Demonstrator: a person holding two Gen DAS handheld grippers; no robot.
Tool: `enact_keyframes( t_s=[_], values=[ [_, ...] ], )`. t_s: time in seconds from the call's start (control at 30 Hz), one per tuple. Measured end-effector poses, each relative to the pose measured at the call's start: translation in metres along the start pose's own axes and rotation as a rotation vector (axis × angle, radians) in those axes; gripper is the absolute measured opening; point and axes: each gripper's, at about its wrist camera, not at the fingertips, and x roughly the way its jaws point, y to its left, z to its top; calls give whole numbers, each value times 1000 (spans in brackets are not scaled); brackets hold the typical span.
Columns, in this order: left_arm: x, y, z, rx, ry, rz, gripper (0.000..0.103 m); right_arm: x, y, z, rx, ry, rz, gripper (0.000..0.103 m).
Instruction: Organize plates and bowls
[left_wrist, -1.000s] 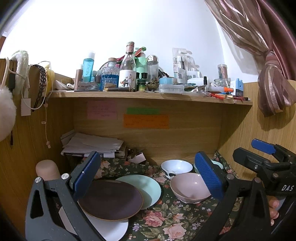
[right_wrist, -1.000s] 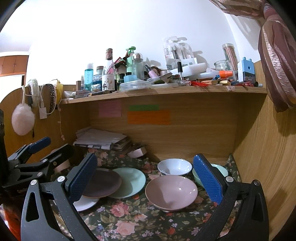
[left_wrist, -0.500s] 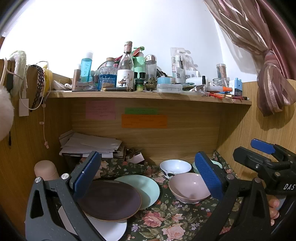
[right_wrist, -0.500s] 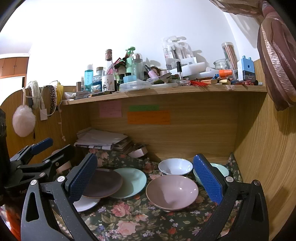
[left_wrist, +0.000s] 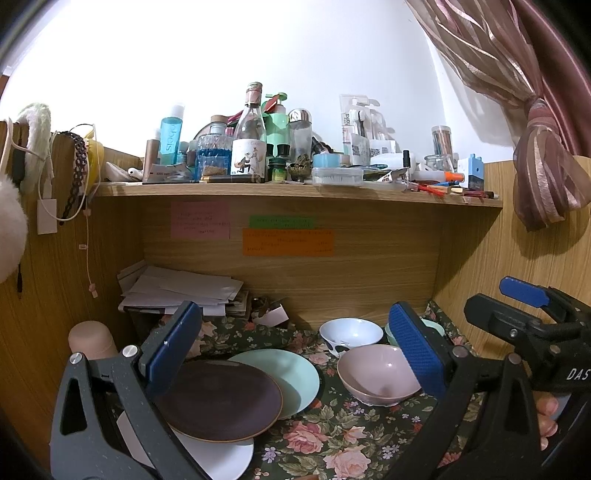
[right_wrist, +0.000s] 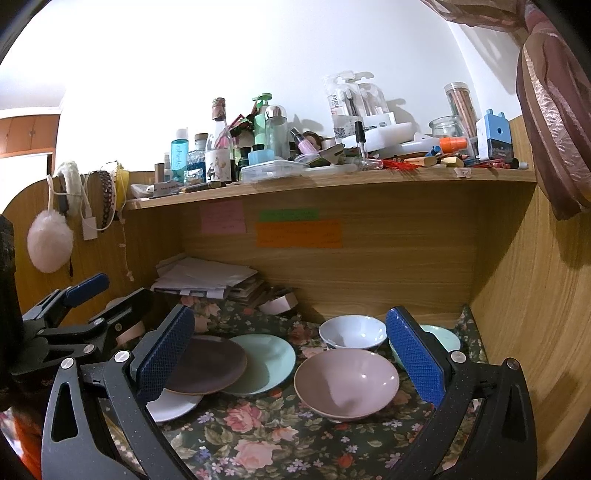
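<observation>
Little has moved since a second ago: our left wrist view sits slightly lower on the scene, dishes unchanged. Our left gripper (left_wrist: 291, 350) is spread wide, nothing between its blue pads (left_wrist: 415, 354), hovering above the plates. Our right gripper (right_wrist: 290, 354) is likewise spread and empty, hanging over the bowls.

On the floral tabletop (right_wrist: 258, 446) three plates overlap at left: brown plate (left_wrist: 218, 400) on top, its near edge over the white plate (left_wrist: 221, 456), its right edge over the mint plate (left_wrist: 291, 376). Right of them sits the pink bowl (right_wrist: 347, 384), upright, near the mint plate; we cannot tell whether they touch. Behind it sits the white bowl (right_wrist: 351, 332), and just beside that a mint bowl (right_wrist: 441, 338), mostly hidden behind the right pad in both views.

At the back left lies a paper stack (left_wrist: 181, 288). Sticky notes (right_wrist: 299, 232) sit on the back panel. Above, the shelf (left_wrist: 295, 190) is crowded with bottles and clutter. A curtain (left_wrist: 546, 166) hangs at right.
</observation>
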Motion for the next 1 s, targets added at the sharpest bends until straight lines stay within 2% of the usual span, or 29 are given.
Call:
enact_keyframes(
  t_s=[0.57,0.83,1.0],
  values=[
    [5,0,1,2,7,-1,103,6,2,-2,5,18,10,103],
    [17,7,-6,-5,35,8,103,25,2,-8,15,68,36,103],
    [26,19,-17,-22,78,23,103,46,7,-16,1,114,53,103]
  ],
)
